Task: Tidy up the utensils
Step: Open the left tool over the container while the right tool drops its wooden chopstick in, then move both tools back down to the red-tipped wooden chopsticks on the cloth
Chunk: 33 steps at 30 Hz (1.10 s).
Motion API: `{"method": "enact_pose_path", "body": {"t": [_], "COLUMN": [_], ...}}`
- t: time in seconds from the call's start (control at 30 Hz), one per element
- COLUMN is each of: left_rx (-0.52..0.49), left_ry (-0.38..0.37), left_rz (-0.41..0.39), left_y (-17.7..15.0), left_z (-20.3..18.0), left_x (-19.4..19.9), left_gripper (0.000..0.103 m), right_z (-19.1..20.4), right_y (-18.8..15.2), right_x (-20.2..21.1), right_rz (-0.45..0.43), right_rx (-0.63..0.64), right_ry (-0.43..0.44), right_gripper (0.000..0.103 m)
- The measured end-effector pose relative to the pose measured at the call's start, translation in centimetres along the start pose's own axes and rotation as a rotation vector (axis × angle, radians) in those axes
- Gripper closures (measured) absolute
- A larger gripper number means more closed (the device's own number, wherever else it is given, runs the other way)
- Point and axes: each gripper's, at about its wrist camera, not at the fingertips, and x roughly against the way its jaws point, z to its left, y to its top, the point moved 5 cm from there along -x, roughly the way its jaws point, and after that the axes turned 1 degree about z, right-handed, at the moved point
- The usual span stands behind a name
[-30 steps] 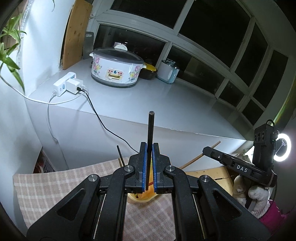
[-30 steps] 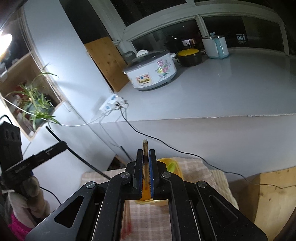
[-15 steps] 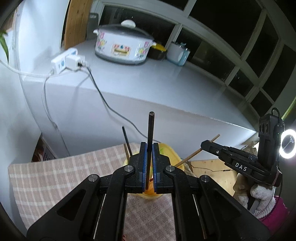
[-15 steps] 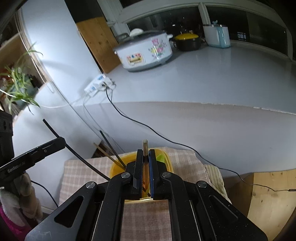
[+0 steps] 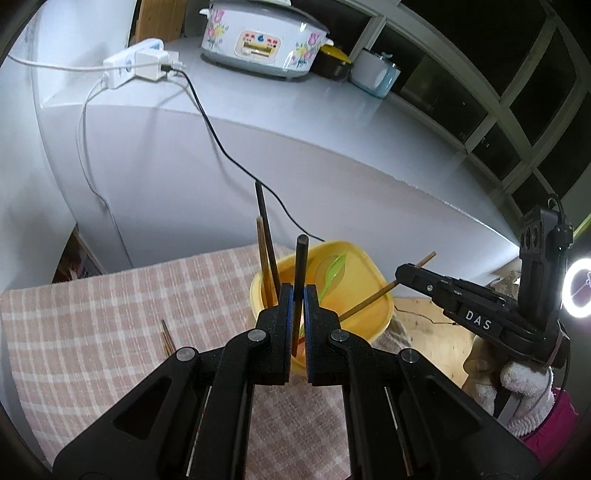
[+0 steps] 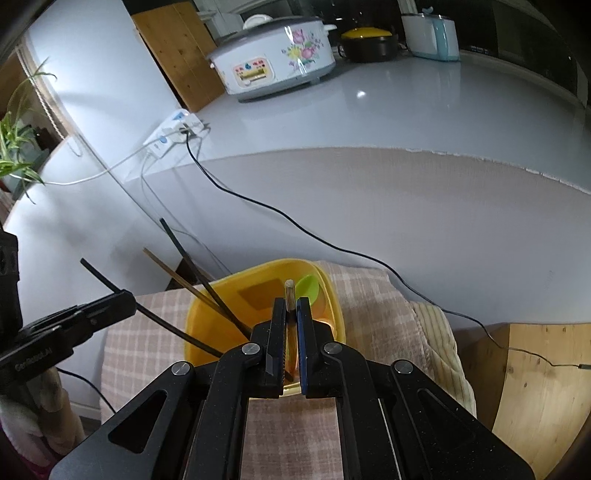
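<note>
- The left claw [image 5: 299,295] pinches one dark chopstick [image 5: 300,273] between its blue pads; the stick stands nearly upright, its upper end above the fingertips and its lower end pointing down toward the yellow container [image 5: 373,273].
- The right claw [image 6: 291,306] pinches one light wooden chopstick [image 6: 289,293], which also points up along the fingers, with its pale cut end just past the tips.
- One yellow container sits just ahead of and below both claws, on a checked cloth [image 5: 110,295] that covers the counter.
- Two chopsticks already lean in the container, left of the left claw: one black [image 5: 265,236] and one brown [image 5: 263,258], close together and rising over the rim.
- One green spoon [image 5: 334,271] lies inside the container, just right of the left claw's tips.
- In the left wrist view, the tips of two or so thin sticks [image 5: 167,336] lie on the cloth to the left of the claw; the exact count is unclear.
- Beyond the claws, a raised white ledge [image 6: 406,110] carries one flowered cooker [image 6: 273,59], one dark pot with a yellow lid [image 6: 369,44], one pale blue and white appliance [image 6: 430,35] and one power strip [image 6: 173,127] with a black cable [image 6: 295,225] trailing down.
</note>
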Motion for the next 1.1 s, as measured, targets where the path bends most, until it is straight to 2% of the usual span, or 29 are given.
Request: {"method": "enact_pose_path", "body": {"t": [0.43,0.5,0.57,0.63,0.67,0.7,1.1], "left_rx": [0.005,0.033,0.042,0.057,0.064,0.067,0.071], "left_ry": [0.006,0.000,0.000,0.002,0.002,0.002,0.017], "left_rz": [0.026,0.046,0.045,0.045,0.042,0.036,-0.030], "left_y": [-1.1,-1.3,-1.4,-1.4,-1.5,-1.5,-1.9], "left_z": [0.1,0.1,0.3,0.7,0.8,0.9,1.1], "left_x": [-0.1,0.1,0.3,0.6,0.8,1.1,4.7], "left_gripper": [0.100,0.100,0.099,0.087,0.077,0.074,0.073], "right_z": [-0.9,-0.9,-1.0,-1.2,-1.3,-1.4,-1.0], "right_y": [-0.5,-0.8,-1.0,-1.2,-1.3,-1.3,-1.2], "right_x": [-0.7,-0.6,-0.4,0.0,0.3,0.7,5.5], "right_rz": [0.026,0.036,0.040,0.033,0.025,0.010,-0.089], "right_rx": [-0.033,-0.039,-0.046,-0.050,-0.053,-0.057,-0.080], "right_ry": [-0.017,-0.020,-0.026,-0.039,-0.047,-0.053,-0.047], "right_gripper": [0.098,0.098,0.093,0.083,0.074,0.069,0.069]}}
